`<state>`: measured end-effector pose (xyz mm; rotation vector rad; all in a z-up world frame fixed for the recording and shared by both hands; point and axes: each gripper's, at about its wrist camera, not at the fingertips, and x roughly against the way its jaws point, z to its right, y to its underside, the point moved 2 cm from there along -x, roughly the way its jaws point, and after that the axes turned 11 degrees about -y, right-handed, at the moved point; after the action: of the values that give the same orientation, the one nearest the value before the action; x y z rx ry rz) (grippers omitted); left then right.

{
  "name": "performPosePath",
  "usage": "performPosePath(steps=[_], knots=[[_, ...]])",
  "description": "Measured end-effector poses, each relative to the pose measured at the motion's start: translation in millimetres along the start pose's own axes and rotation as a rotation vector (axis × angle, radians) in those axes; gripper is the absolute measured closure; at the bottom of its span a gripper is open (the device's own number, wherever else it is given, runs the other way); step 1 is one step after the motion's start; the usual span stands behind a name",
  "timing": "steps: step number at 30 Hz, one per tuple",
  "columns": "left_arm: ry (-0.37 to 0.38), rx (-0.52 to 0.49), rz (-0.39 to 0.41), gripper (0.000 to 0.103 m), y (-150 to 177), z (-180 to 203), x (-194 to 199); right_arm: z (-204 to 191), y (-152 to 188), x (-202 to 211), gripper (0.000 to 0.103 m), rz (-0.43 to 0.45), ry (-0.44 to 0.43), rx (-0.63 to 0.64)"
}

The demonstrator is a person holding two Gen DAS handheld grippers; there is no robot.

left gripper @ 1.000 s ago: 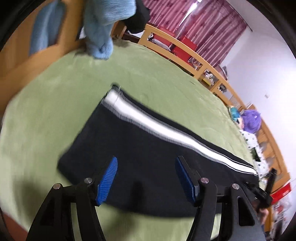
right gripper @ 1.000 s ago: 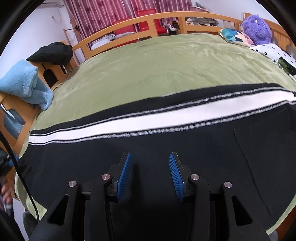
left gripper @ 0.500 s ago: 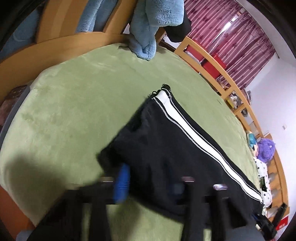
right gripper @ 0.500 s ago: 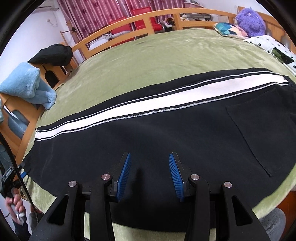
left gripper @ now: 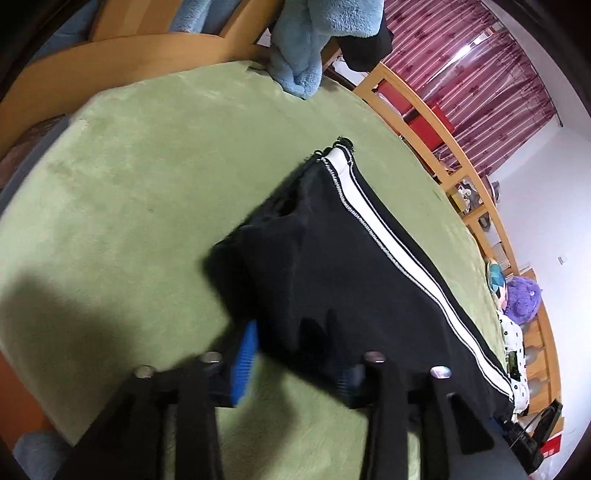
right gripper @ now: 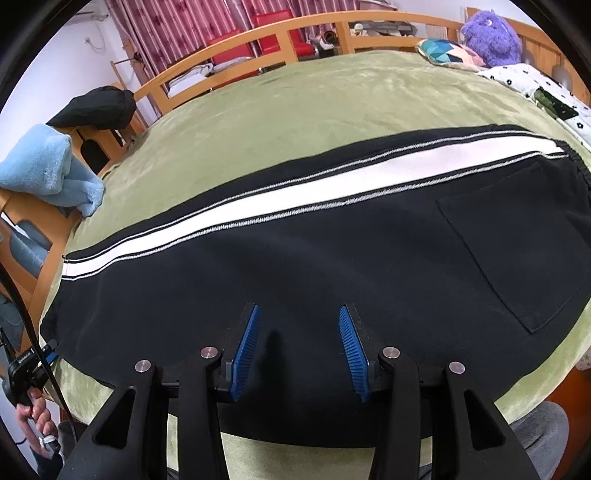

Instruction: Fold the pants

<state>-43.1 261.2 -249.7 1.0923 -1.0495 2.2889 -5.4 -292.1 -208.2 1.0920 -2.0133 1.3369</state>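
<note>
Two views are examined in turn.

Left wrist view: the left gripper [left gripper: 293, 363] sits at the near hem end of the black pants [left gripper: 354, 266], which lie on the green blanket [left gripper: 147, 177]. Its fingers are spread; the left blue pad [left gripper: 244, 363] shows clearly, while the right pad is largely covered by dark cloth. The hem corner is lifted and rumpled between the fingers, but whether the pads grip it cannot be told; the picture is blurred here. A white side stripe [left gripper: 391, 243] runs along the far right edge of the leg. A light blue towel [left gripper: 314, 44] hangs over the wooden bed frame [left gripper: 424, 110] at the far side.

Right wrist view: the right gripper [right gripper: 301, 354] hovers over the near edge of the pants [right gripper: 332, 280], fingers parted, with nothing between the blue pads [right gripper: 246, 350]. The garment lies flat across the blanket [right gripper: 314, 107], hem to the left, waistband to the right, with a back pocket [right gripper: 517, 236] at the right. A purple plush toy [right gripper: 491, 31] rests at the far right.
</note>
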Motion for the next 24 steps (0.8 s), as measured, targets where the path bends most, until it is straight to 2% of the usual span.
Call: performPosePath(steps=[2, 7, 8, 9, 12, 16, 18, 19, 20, 21, 24], knots=[[-0.047, 0.014, 0.004, 0.063, -4.9, 0.9, -5.3, 0.1, 0.7, -2.2, 0.058, -0.007, 0.001, 0.005], [-0.075, 0.020, 0.044, 0.063, 1.0, -3.1, 14.8, 1.0, 2.7, 4.8, 0.058, -0.001, 0.031, 0.023], [-0.091, 0.024, 0.042, 0.054, 1.3, -6.4, 14.6, 3.2, 2.9, 6.0, 0.058, 0.003, 0.031, 0.011], [-0.101, 0.030, 0.040, 0.052, 0.3, -9.7, 11.4, 5.6, 3.1, 6.3, 0.057, 0.003, 0.029, -0.004], [-0.036, 0.071, 0.047, 0.052, -6.5, -14.8, -2.1, 10.4, 6.0, 4.7, 0.057, 0.003, -0.016, -0.063], [-0.019, 0.124, 0.056, 0.053, -16.8, -9.6, -13.4, 5.7, 8.0, -1.2, 0.057, -0.014, -0.026, -0.054], [-0.028, 0.150, 0.058, 0.058, -19.4, -9.9, -17.4, 3.1, 8.0, -2.1, 0.057, -0.014, -0.022, -0.045], [-0.032, 0.160, 0.062, 0.074, -19.8, -11.3, -17.3, 3.3, 7.9, -1.6, 0.057, -0.011, -0.025, -0.046], [-0.011, 0.164, 0.058, 0.085, -21.4, -13.6, -17.3, 3.8, 8.4, -0.8, 0.057, -0.007, -0.028, -0.050], [0.017, 0.161, 0.054, 0.090, -22.5, -15.7, -15.4, 5.8, 8.4, 0.5, 0.057, -0.003, -0.030, -0.057], [0.012, 0.125, 0.131, 0.092, -28.7, -19.7, 11.3, 12.2, 7.2, 10.6, 0.057, 0.014, -0.015, -0.062]])
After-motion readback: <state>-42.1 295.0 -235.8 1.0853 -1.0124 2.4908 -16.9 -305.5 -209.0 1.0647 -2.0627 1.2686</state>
